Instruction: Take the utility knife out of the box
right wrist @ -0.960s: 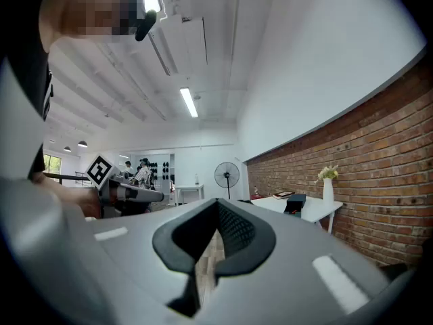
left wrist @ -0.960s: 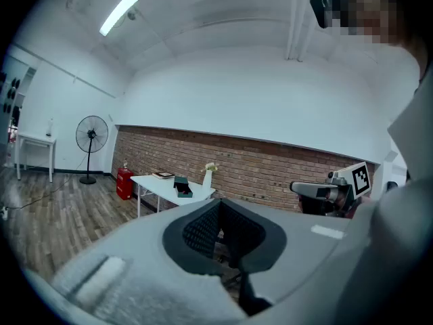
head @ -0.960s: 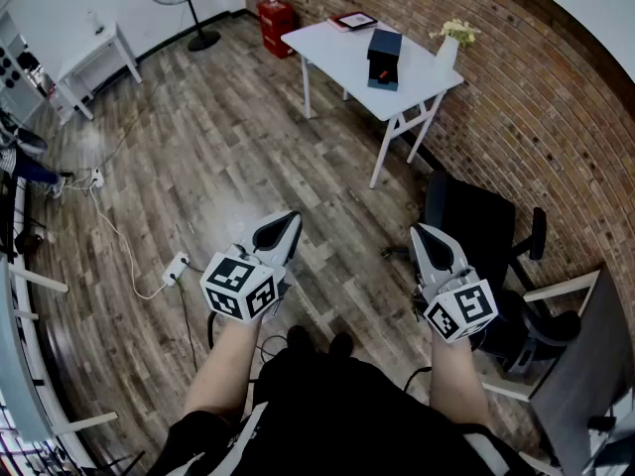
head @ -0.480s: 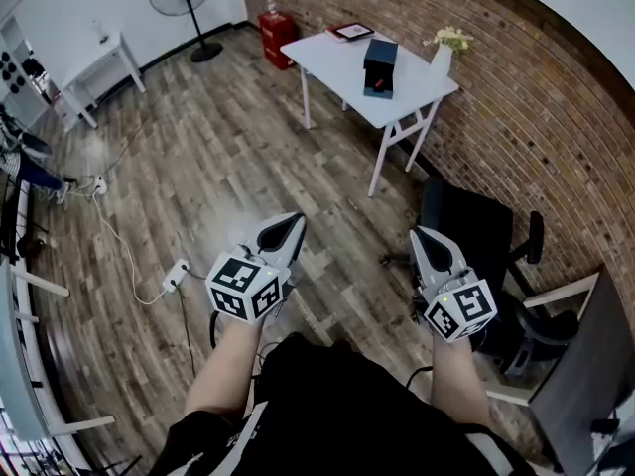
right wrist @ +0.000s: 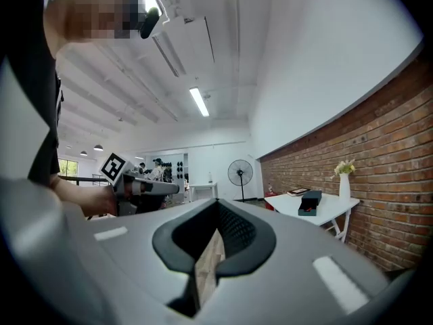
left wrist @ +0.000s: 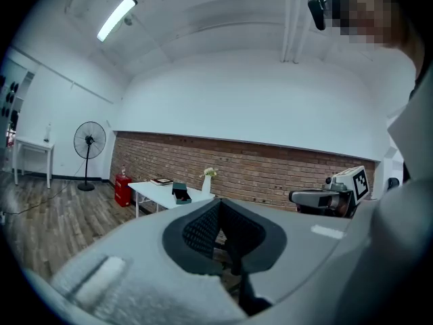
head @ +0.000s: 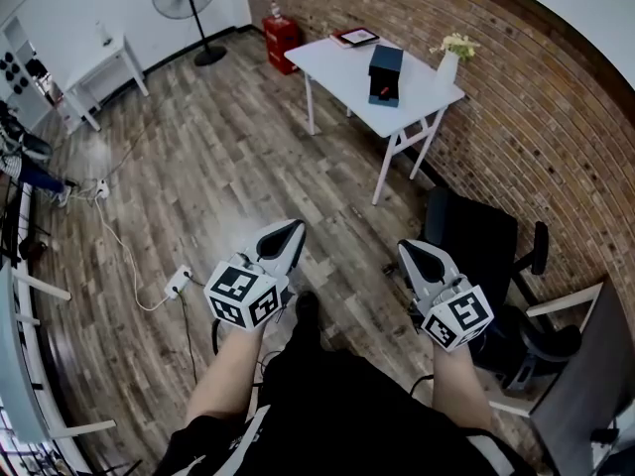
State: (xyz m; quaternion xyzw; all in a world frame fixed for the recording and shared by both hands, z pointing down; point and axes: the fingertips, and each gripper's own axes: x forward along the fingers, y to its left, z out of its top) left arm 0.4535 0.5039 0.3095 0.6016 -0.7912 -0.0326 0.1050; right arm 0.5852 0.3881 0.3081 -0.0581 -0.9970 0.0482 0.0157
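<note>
Wood-plank floor (head: 228, 167) spreads wide on the near side of the white table (head: 337, 62), and a brick wall (head: 536, 117) runs along the table's far right side. A black office chair (head: 476, 231) stands off the table's near right corner, between the table and the person. It looks like the one thing to skirt on the way up. Both grippers hang well short of the table and point roughly toward it. The left gripper (head: 285, 234) and the right gripper (head: 419, 258) each have their jaws pressed together with nothing between them. The right one is on the table's side and seems slightly the nearer. On the table, toward its brick-wall side, sits the dark box (head: 384, 65), its long axis running roughly away from the person. A white vase (head: 447, 65) of flowers stands near the box at the table's wall-side edge, and a framed tablet (head: 358, 37) lies at the table's far end. An orange speck at the box's near end is probably the utility knife (head: 379, 88), lying in the box, though it is too small to be sure.
</note>
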